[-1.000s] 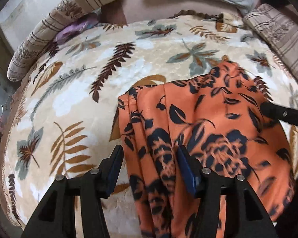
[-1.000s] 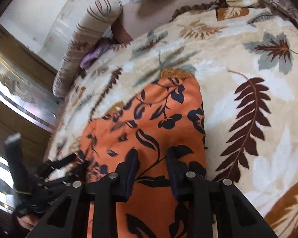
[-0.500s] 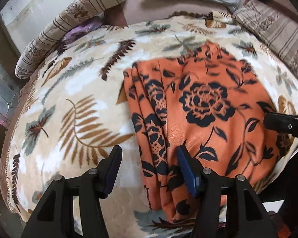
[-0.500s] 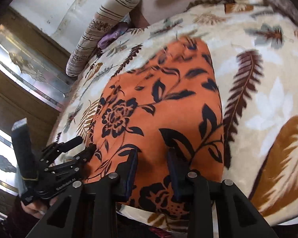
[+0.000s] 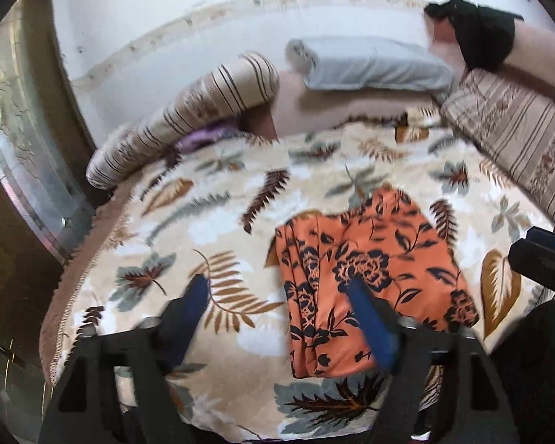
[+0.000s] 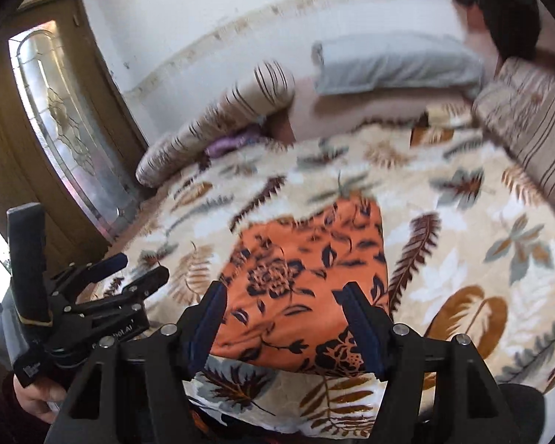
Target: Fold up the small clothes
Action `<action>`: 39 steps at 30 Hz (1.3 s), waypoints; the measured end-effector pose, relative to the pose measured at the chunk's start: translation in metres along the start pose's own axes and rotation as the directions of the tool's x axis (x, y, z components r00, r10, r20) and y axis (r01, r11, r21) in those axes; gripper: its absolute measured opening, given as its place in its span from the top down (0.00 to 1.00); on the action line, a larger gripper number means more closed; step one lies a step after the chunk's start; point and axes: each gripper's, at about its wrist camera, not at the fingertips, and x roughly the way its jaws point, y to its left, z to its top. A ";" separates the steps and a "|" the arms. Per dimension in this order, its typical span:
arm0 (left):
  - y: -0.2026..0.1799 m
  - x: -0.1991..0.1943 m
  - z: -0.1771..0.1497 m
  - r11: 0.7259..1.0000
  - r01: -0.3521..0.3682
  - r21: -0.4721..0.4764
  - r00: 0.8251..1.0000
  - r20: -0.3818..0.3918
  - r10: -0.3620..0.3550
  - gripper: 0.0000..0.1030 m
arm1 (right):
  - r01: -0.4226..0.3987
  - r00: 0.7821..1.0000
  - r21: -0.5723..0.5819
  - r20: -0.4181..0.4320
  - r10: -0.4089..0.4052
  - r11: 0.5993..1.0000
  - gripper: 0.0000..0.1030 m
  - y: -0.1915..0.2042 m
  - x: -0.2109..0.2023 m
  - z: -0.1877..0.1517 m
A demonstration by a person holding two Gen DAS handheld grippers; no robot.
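A: My left gripper hangs above the near edge of the bed, jaws just opened wide with nothing between them. My right gripper has just opened too and holds nothing.

B: And the cloth?

A: Folded, flat on the blanket, near the front edge, clear of both grippers.

B: What could spoil it?

A: The layers on its left side look loose; a fingertip brushing them might fan them out. It also sits close to the edge, so a nudge could drag it off. Further back, the pillow is no worry
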 end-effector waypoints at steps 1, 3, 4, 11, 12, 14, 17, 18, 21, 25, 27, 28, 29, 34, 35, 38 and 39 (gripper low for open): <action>0.001 -0.008 0.000 1.000 -0.008 -0.006 1.000 0.021 0.008 0.17 | 0.005 1.000 -0.006 0.014 -0.005 1.000 0.33 0.003 -0.007 0.001; 0.002 -0.023 0.002 1.000 -0.018 -0.010 0.998 0.053 0.019 0.17 | 0.008 0.999 -0.020 0.045 -0.007 1.000 0.33 0.010 -0.021 0.004; 0.003 -0.028 0.003 1.000 -0.023 -0.010 0.998 0.060 0.023 0.17 | 0.010 0.998 -0.024 0.058 -0.009 1.000 0.33 0.013 -0.028 0.005; 0.008 -0.053 0.005 0.997 -0.060 -0.047 0.996 0.066 0.063 0.16 | 0.040 0.996 -0.033 0.084 -0.037 0.999 0.33 0.021 -0.050 0.005; 0.010 -0.055 0.005 0.997 -0.062 -0.052 0.996 0.065 0.065 0.16 | 0.054 0.995 -0.037 0.085 -0.051 0.998 0.33 0.022 -0.052 0.004; 0.013 -0.061 0.005 0.995 -0.073 -0.069 0.995 0.068 0.078 0.16 | 0.059 0.995 -0.030 0.080 -0.056 0.998 0.33 0.022 -0.054 0.003; 0.017 -0.067 0.006 0.993 -0.079 -0.093 0.994 0.067 0.085 0.16 | 0.063 0.996 -0.016 0.060 -0.062 0.998 0.33 0.021 -0.055 0.002; 0.020 -0.070 0.006 0.992 -0.079 -0.103 0.994 0.068 0.086 0.16 | 0.069 0.996 -0.009 0.056 -0.069 0.998 0.33 0.021 -0.056 0.001; 0.024 -0.078 0.007 0.988 -0.088 -0.124 0.992 0.074 0.098 0.16 | 0.064 0.997 0.006 0.037 -0.064 0.998 0.33 0.025 -0.059 -0.001; 0.030 -0.093 0.007 0.985 -0.089 -0.146 0.990 0.093 0.103 0.16 | 0.061 0.997 -0.010 0.037 -0.060 0.998 0.33 0.036 -0.066 -0.001; 0.033 -0.100 0.008 0.984 -0.088 -0.156 0.989 0.104 0.105 0.16 | 0.078 0.995 -0.026 0.057 -0.076 0.997 0.33 0.044 -0.074 0.000; 0.035 -0.106 0.008 0.983 -0.090 -0.160 0.987 0.117 0.109 0.16 | 0.082 0.995 -0.028 0.063 -0.080 0.996 0.33 0.045 -0.077 0.001; 0.037 -0.109 0.009 0.982 -0.095 -0.162 0.986 0.122 0.115 0.16 | 0.081 0.994 -0.029 0.073 -0.078 0.996 0.33 0.046 -0.081 0.003; 0.047 -0.130 0.013 0.972 -0.140 -0.187 0.973 0.153 0.170 0.16 | 0.072 0.992 -0.024 0.103 -0.069 0.997 0.33 0.052 -0.098 0.009; 0.048 -0.133 0.014 0.971 -0.144 -0.190 0.972 0.157 0.175 0.16 | 0.073 0.992 -0.025 0.109 -0.070 0.997 0.33 0.054 -0.102 0.010; 0.049 -0.145 0.015 0.970 -0.147 -0.192 0.967 0.177 0.182 0.16 | 0.072 0.990 -0.031 0.121 -0.068 0.997 0.33 0.059 -0.110 0.013; 0.049 -0.148 0.015 0.971 -0.147 -0.186 0.967 0.180 0.181 0.16 | 0.072 0.990 -0.033 0.123 -0.067 0.997 0.33 0.060 -0.112 0.013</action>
